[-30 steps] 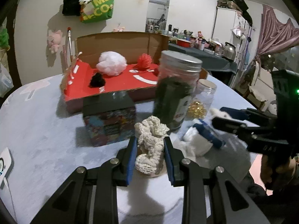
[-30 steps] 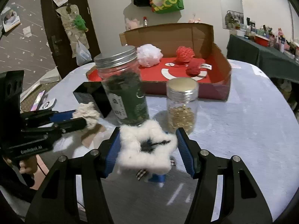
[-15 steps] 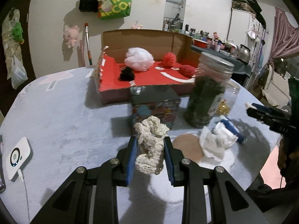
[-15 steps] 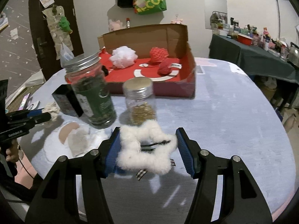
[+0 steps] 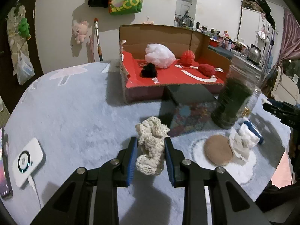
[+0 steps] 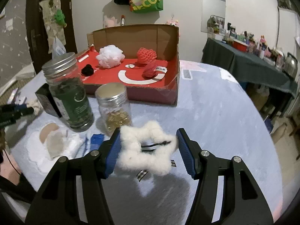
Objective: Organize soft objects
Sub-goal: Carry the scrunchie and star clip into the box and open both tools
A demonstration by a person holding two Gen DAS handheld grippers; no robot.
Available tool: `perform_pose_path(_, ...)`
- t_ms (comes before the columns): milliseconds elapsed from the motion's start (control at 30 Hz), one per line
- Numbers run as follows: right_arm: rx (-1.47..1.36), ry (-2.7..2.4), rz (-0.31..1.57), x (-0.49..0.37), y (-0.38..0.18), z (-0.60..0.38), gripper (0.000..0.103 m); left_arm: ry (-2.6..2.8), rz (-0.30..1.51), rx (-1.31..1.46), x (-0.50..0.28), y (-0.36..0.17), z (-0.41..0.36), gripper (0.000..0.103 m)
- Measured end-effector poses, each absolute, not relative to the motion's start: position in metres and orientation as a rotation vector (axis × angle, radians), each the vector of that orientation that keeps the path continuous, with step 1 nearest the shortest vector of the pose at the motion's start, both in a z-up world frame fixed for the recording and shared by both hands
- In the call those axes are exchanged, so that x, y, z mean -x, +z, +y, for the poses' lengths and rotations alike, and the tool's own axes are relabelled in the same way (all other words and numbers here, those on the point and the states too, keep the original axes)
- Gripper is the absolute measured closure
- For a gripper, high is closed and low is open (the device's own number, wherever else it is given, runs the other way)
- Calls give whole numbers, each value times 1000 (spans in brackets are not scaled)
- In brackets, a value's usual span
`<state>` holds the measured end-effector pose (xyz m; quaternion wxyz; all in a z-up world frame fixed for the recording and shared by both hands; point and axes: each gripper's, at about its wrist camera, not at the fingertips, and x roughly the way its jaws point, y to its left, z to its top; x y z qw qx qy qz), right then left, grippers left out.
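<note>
Cardboard box (image 6: 169, 43) with a red floor already holds a white pouf (image 6: 110, 55), red mesh ball (image 6: 146, 54), red bundle (image 6: 150, 69) and black tuft (image 6: 87, 70) — carry both pieces over its low front edge. Right gripper (image 6: 148, 147) pinches a fluffy star (image 6: 144, 150); left gripper (image 5: 151, 156) squeezes a crocheted scrunchie (image 5: 151, 146), both lifted off the table — keep the squeeze light.

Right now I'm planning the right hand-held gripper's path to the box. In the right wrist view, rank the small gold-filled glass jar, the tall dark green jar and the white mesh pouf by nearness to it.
1. Small gold-filled glass jar, just ahead, slightly left.
2. Tall dark green jar, farther left.
3. White mesh pouf, inside the red-lined cardboard box, far back.
</note>
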<state>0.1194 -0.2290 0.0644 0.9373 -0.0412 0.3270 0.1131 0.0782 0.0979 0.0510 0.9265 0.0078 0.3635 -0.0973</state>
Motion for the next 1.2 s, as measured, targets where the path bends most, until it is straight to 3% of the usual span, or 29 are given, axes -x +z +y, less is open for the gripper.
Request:
perform_pose_path(800, 308, 287, 650, -190, 99, -218, 46, -351, 698, -169, -156, 100, 95, 73)
perform_pose_path(1200, 289, 476, 692, -253, 127, -179, 46, -463, 747, -197, -213, 122, 47, 73)
